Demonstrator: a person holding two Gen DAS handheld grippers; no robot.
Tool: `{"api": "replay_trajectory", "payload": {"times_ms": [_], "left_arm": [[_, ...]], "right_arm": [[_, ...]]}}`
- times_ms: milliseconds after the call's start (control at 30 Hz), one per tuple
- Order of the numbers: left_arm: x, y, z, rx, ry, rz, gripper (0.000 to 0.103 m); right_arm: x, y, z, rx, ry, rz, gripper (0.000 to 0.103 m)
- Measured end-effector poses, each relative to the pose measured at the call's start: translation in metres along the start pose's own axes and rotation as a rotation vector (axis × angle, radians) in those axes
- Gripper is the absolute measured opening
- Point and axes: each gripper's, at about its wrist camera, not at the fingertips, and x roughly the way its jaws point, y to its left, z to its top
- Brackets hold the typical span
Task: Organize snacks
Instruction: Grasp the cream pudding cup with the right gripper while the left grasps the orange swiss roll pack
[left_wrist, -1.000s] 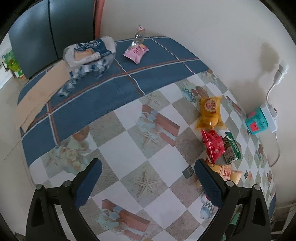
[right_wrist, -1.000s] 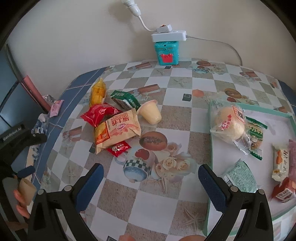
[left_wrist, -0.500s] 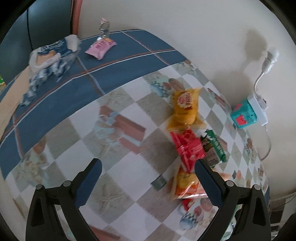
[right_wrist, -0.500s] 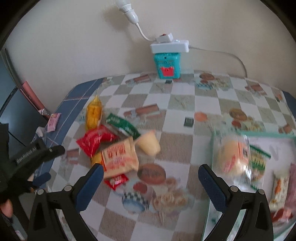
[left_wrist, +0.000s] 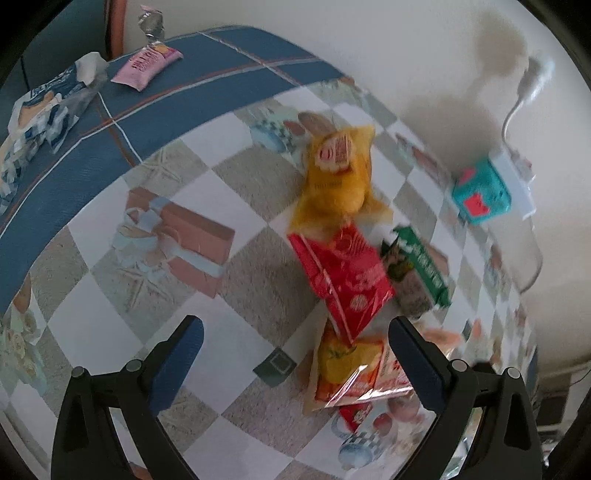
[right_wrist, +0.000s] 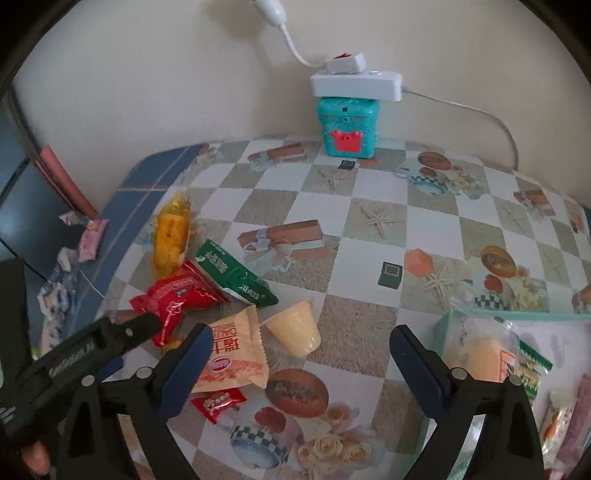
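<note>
We hold the left hand-held gripper (left_wrist: 295, 343) wide and empty above the worktop (left_wrist: 110, 325), lower centre of the left wrist frame. The red snack packet (left_wrist: 341, 275) lies centre right, overlapping the orange biscuit packet (left_wrist: 354, 369). We should centre the fingers across the red packet's narrow width and descend squarely, avoiding the green packet (left_wrist: 421, 266) touching it. The right hand-held gripper (right_wrist: 301, 354) is also wide and empty, lower centre of its frame, near the pudding cup (right_wrist: 295, 326).

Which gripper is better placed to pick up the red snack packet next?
Left. The left gripper, jaws open, sits close over the red packet. The right gripper is open nearer the pudding cup.
</note>
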Motion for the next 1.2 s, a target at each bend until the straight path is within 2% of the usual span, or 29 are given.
{"api": "replay_trajectory", "payload": {"times_ms": [200,333,367,467,533,667,1200], "left_arm": [[0.004,0.013,0.0,-0.053,0.019,-0.015,0.1],[0.009,0.012,0.0,-0.052,0.039,-0.023,0.1],[0.011,0.01,0.0,-0.051,0.048,-0.029,0.1],[0.013,0.003,-0.001,-0.051,0.062,-0.055,0.1],[0.013,-0.001,-0.001,-0.047,0.06,-0.056,0.1],[0.011,-0.008,-0.001,-0.035,0.053,-0.054,0.1],[0.033,-0.046,-0.009,0.07,0.092,-0.044,0.1]], "right_arm": [[0.024,0.006,-0.003,-0.052,0.043,-0.011,0.076],[0.038,0.009,-0.003,-0.091,0.067,-0.017,0.072],[0.04,0.01,-0.002,-0.1,0.071,-0.012,0.072],[0.047,0.011,0.0,-0.11,0.088,0.006,0.059],[0.052,0.011,0.0,-0.111,0.099,0.018,0.058],[0.055,0.012,0.001,-0.108,0.101,0.043,0.049],[0.043,-0.012,-0.01,-0.026,0.092,0.05,0.048]]}}
